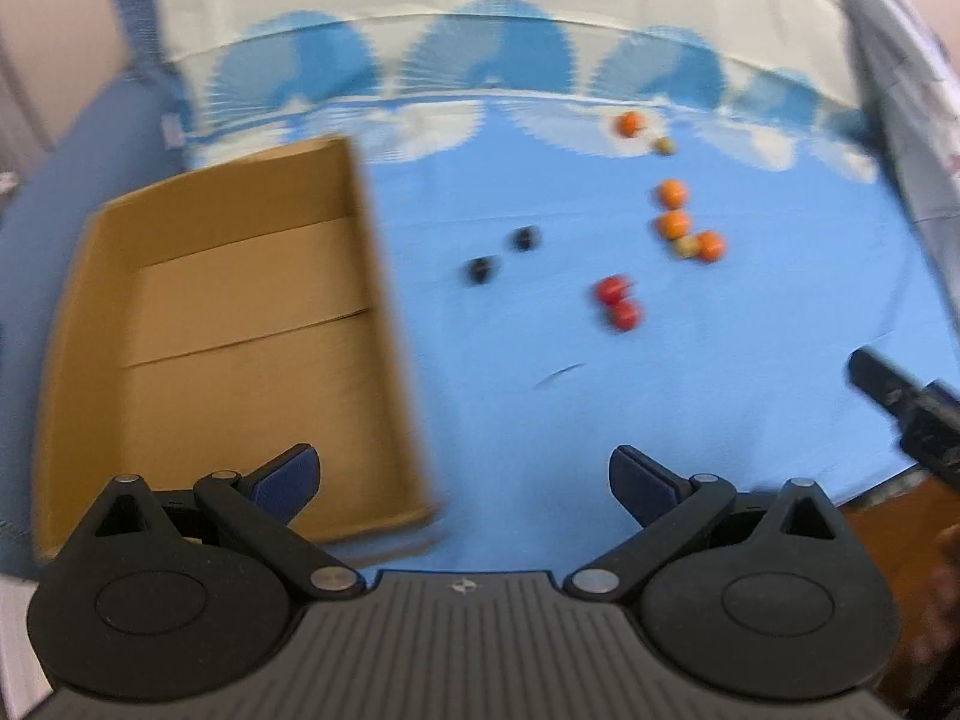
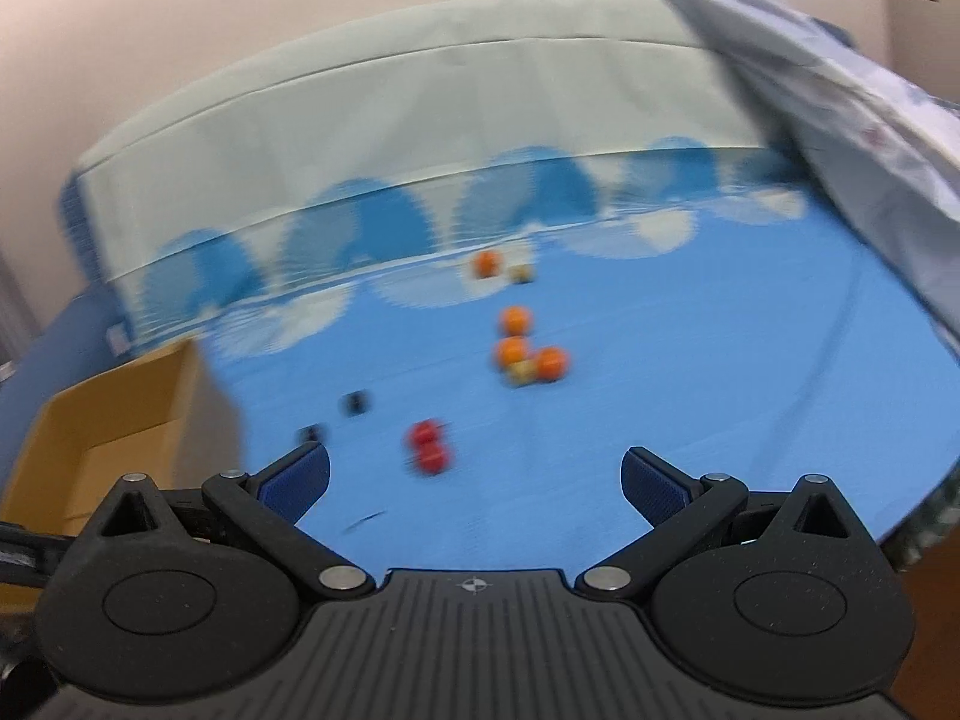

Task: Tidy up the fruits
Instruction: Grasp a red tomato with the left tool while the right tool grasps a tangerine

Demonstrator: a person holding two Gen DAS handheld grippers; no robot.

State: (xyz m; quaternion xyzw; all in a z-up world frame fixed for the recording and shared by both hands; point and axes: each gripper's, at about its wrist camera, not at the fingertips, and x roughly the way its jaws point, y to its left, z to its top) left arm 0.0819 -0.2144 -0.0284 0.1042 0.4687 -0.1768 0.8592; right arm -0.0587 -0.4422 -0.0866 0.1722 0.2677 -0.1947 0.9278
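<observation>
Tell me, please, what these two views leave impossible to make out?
- Two dark fruits: motion blur in both views hides their kind.
- Small pale fruits: too small and smeared.
- Cardboard box: cut off in the right wrist view by the gripper body.
- Right gripper: cut by the frame edge in the left view.
</observation>
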